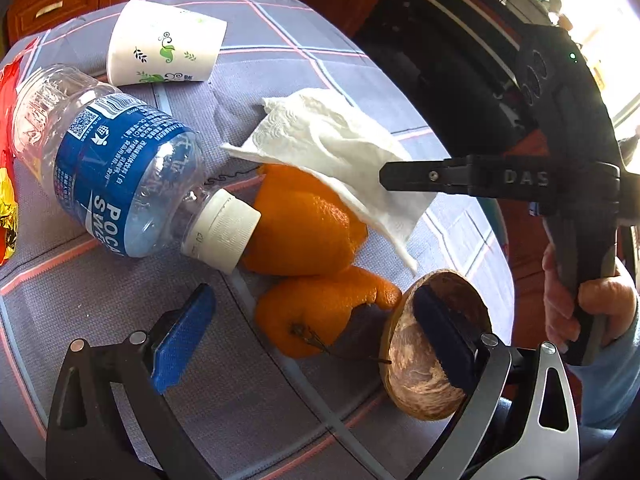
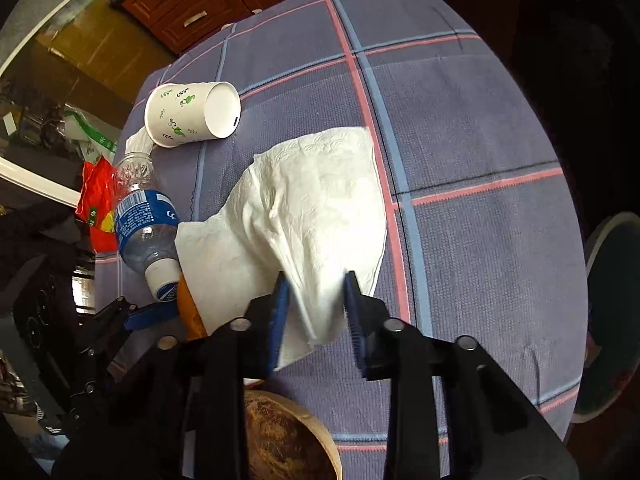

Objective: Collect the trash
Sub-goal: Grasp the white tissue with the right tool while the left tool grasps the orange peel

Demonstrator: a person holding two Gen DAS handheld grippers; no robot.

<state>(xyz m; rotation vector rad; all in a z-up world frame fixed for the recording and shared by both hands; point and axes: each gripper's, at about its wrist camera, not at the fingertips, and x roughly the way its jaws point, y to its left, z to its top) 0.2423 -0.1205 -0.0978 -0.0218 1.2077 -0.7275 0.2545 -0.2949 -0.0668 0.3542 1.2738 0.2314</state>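
Note:
A white paper napkin (image 1: 336, 148) lies draped over orange peel (image 1: 308, 224) on the checked tablecloth (image 1: 248, 400). My right gripper (image 2: 316, 304) has its blue pads on either side of the napkin's near corner (image 2: 320, 208), and a gap shows between them; in the left wrist view its black finger (image 1: 440, 178) reaches over the napkin. My left gripper (image 1: 312, 336) is open around a second piece of orange peel (image 1: 320, 312), with its right pad (image 1: 440, 332) inside a brown shell half (image 1: 420, 368). A blue-labelled plastic bottle (image 1: 120, 172) lies on its side.
A white paper cup (image 1: 164, 44) with green leaf print lies tipped over at the far side. A red and yellow wrapper (image 1: 6, 184) sits at the left edge. Wooden drawers (image 2: 192, 4) stand beyond the table. A round dark bin (image 2: 612, 312) sits off the table's right edge.

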